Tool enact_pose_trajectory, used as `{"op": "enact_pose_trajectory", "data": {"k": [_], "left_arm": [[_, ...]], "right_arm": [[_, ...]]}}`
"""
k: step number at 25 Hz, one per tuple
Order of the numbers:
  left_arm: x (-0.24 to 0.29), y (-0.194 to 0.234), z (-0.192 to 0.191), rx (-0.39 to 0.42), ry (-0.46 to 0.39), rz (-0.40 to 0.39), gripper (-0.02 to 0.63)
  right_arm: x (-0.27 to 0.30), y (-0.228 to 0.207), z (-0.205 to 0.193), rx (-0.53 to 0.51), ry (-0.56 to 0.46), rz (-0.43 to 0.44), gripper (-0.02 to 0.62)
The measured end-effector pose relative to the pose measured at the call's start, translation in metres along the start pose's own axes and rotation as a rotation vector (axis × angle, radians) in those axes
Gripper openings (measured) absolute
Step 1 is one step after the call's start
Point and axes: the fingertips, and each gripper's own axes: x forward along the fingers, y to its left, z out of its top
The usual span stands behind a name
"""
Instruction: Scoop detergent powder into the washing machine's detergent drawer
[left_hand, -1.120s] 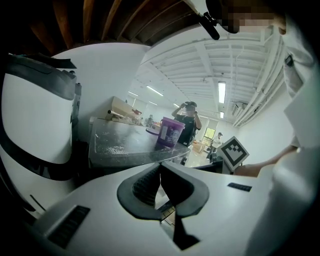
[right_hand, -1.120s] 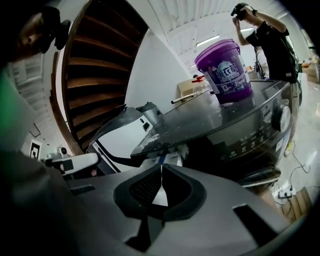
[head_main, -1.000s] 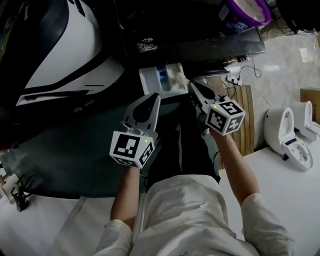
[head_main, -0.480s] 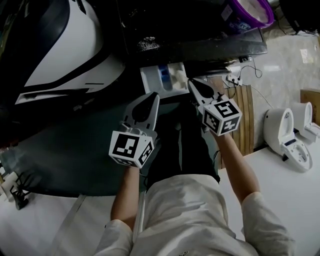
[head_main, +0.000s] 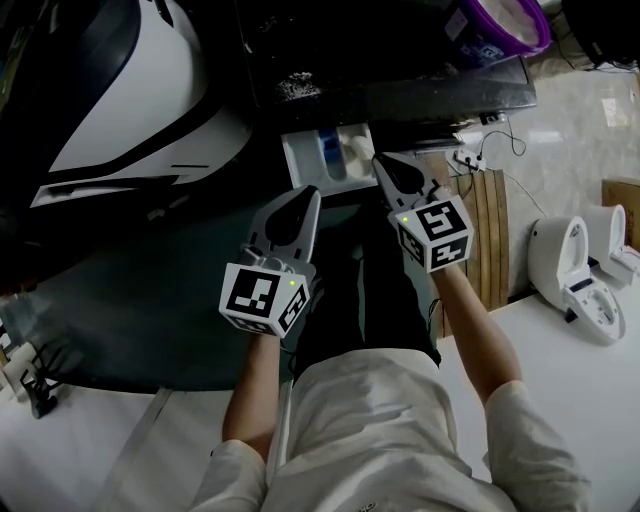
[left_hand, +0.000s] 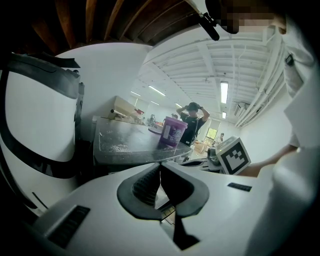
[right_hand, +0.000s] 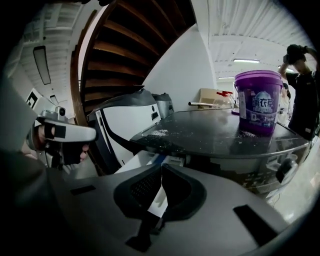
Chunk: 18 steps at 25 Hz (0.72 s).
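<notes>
The white detergent drawer (head_main: 325, 155) stands pulled out of the dark washing machine, with a blue insert inside; it also shows just beyond the jaws as the drawer (right_hand: 134, 161). Spilled powder (head_main: 292, 88) lies on the machine's dark top. A purple detergent bucket (head_main: 500, 25) stands at the top's far right corner, also seen as the bucket (right_hand: 257, 102). My left gripper (head_main: 300, 198) hovers just below the drawer, shut and empty. My right gripper (head_main: 385, 165) is at the drawer's right front corner, jaws closed on nothing.
A large white curved shell with black stripes (head_main: 120, 90) fills the left. A power strip with cables (head_main: 468, 155), a wooden slatted board (head_main: 490, 230) and a white toilet-like appliance (head_main: 575, 270) sit to the right. A person (left_hand: 192, 122) stands in the background.
My right gripper has shifted a little left and up toward the drawer's corner. The left gripper has stayed where it was.
</notes>
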Motion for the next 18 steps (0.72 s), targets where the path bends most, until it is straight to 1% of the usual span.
{"op": "enact_pose_trajectory", "data": {"k": [3,8,10,12,18], "left_arm": [[0.0,0.0,0.0,0.0,0.0,0.0,0.018],[0.0,-0.001,-0.001,0.001,0.005,0.0,0.018],[-0.001,-0.001,-0.001,0.001,0.005,0.0,0.018],[-0.001,0.0,-0.001,0.001,0.005,0.001,0.018],[-0.001,-0.001,-0.001,-0.001,0.004,0.003,0.018]], "right_arm": [[0.002,0.002,0.002,-0.034,0.002,0.003,0.012],[0.006,0.001,0.006,-0.062,-0.004,0.0,0.012],[0.008,0.002,0.008,-0.09,-0.005,-0.005,0.012],[0.009,0.004,0.009,-0.139,-0.004,-0.013,0.012],[0.013,0.011,0.011,-0.327,0.004,-0.043,0.012]]}}
